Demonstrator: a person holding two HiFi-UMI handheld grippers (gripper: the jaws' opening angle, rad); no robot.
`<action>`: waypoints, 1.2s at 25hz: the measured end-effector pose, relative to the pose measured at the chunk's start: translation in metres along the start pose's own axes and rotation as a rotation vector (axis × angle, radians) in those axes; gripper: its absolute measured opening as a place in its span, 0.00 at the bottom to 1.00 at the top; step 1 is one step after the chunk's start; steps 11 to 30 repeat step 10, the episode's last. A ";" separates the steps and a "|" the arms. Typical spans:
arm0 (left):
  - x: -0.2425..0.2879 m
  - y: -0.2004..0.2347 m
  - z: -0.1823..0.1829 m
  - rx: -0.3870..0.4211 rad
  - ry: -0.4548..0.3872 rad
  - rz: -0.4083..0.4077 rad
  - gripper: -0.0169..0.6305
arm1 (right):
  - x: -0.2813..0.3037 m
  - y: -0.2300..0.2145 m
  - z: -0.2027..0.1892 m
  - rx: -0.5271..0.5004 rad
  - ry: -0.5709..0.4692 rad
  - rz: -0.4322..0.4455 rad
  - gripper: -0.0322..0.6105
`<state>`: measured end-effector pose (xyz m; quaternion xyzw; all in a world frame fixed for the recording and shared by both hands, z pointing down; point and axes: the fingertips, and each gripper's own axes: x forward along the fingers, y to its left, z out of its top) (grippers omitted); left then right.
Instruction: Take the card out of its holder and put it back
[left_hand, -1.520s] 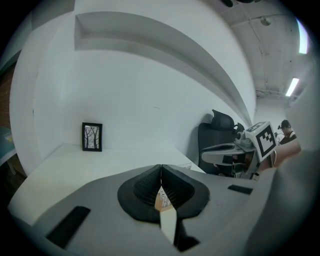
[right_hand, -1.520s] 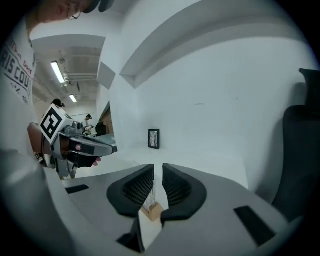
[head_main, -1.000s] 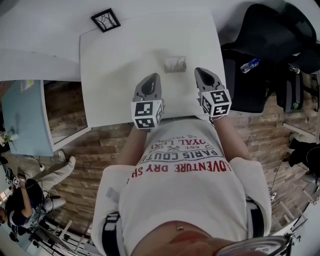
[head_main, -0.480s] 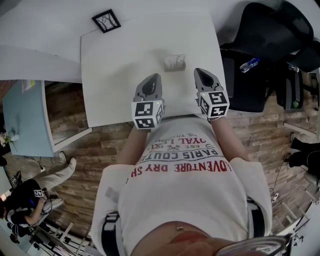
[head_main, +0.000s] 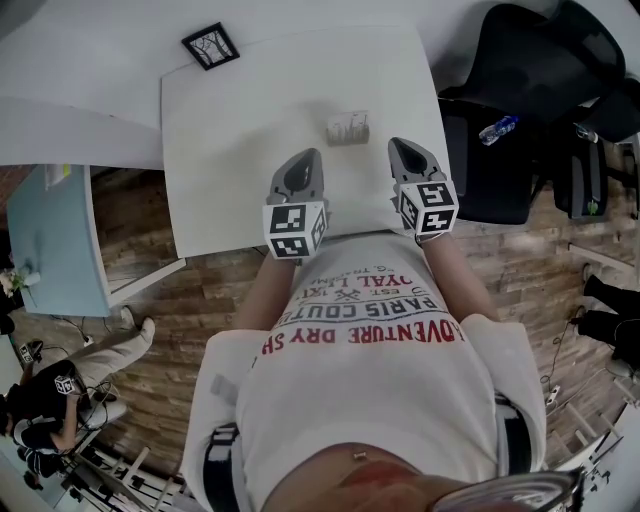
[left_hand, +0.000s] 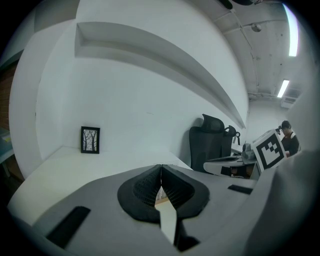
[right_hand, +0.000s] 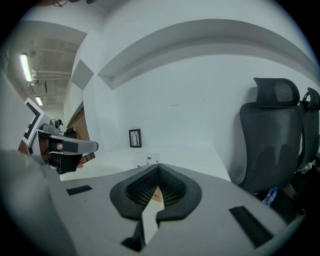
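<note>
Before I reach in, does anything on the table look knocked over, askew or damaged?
Nothing stands out. The card holder stands upright on the white table, the picture frame stands at its far left corner, and the left gripper and right gripper are shut and empty, short of the holder.

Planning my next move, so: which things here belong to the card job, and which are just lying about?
For the job: card holder on the table; left gripper and right gripper, both shut, holding nothing.
Lying about: picture frame; office chair; water bottle.
</note>
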<state>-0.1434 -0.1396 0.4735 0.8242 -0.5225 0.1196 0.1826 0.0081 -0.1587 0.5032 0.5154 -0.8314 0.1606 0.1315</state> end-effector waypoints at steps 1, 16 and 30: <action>0.000 0.000 -0.001 -0.002 0.001 0.000 0.06 | 0.000 0.000 -0.001 0.000 0.002 0.001 0.09; 0.011 -0.007 -0.002 -0.013 0.004 -0.007 0.06 | 0.009 0.004 -0.004 -0.006 0.027 0.011 0.09; 0.011 -0.007 -0.002 -0.013 0.004 -0.007 0.06 | 0.009 0.004 -0.004 -0.006 0.027 0.011 0.09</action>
